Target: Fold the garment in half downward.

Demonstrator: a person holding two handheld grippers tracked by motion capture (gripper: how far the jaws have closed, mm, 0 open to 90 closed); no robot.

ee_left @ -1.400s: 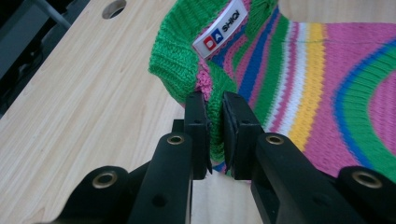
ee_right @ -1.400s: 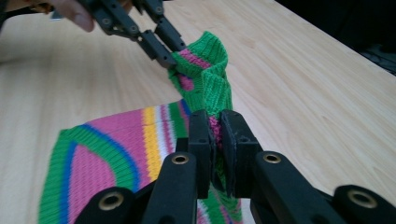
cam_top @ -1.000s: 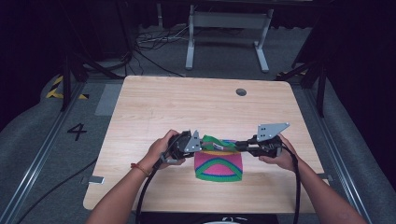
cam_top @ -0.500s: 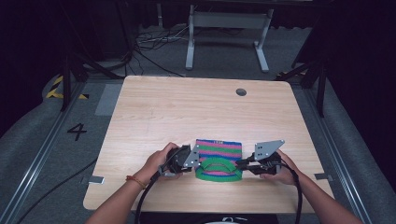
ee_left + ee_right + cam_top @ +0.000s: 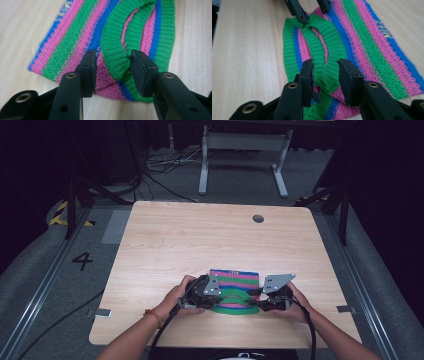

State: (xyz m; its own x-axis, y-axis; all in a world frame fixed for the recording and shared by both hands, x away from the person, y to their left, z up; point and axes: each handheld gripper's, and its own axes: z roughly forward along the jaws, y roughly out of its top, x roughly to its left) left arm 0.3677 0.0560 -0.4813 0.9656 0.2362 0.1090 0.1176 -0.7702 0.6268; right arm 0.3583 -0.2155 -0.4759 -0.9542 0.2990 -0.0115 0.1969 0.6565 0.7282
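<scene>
We have the striped pink, green and blue knitted cloth [image 5: 234, 290] flat on the tabletop [image 5: 200, 240], between both tools. Left tool [image 5: 112, 67] and right tool [image 5: 325, 75], jaws just opening, each loosely straddle an end of its green ribbed band [image 5: 112, 50], which runs tool to tool.

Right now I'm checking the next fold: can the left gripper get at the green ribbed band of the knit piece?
Probably yes: the left gripper has just been opening, and the green ribbed band lies between its parted jaws with nothing in the way.
</scene>
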